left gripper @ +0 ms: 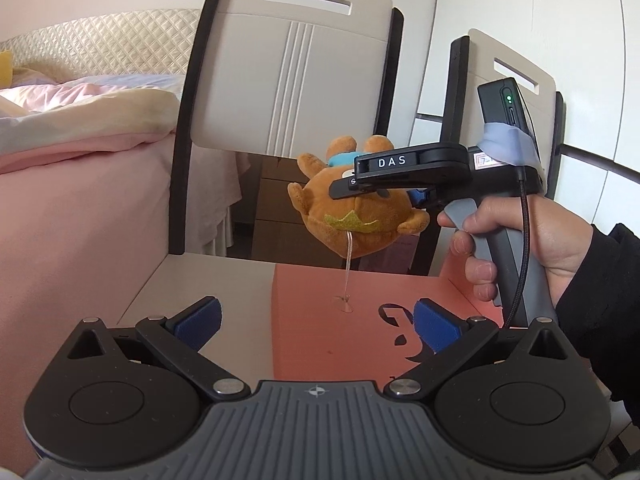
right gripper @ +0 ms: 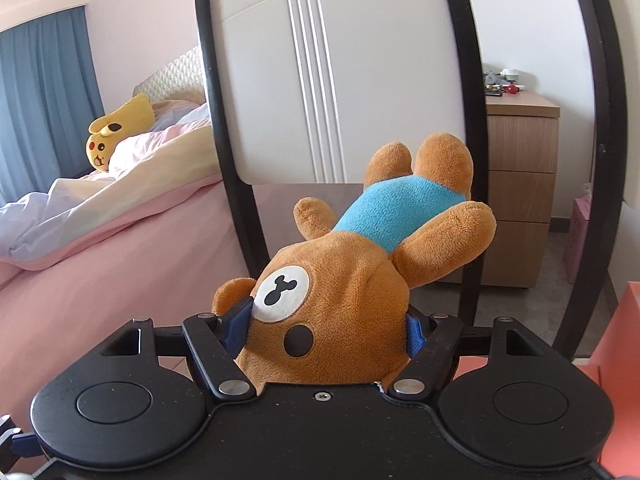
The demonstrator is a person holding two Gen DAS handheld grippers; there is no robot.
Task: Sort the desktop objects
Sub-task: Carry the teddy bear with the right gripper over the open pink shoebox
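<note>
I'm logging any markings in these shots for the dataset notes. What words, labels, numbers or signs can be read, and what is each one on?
"DAS": white letters on the black body of the right hand-held gripper, seen from the left wrist view.
Handwritten white sticker on that same gripper: too small to read.
Black printed mark on the pink box: partly hidden, not readable.
Right wrist view: no text.

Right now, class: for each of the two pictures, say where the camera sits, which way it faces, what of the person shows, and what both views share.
Left wrist: on the left gripper, jaws open and empty, facing a pink box and chair; the person's hand holds the right gripper.
Right wrist: on the right gripper, shut on the plush bear, facing chair and bed; no body shows.
Shared: the bear, the chair, the bed.
</note>
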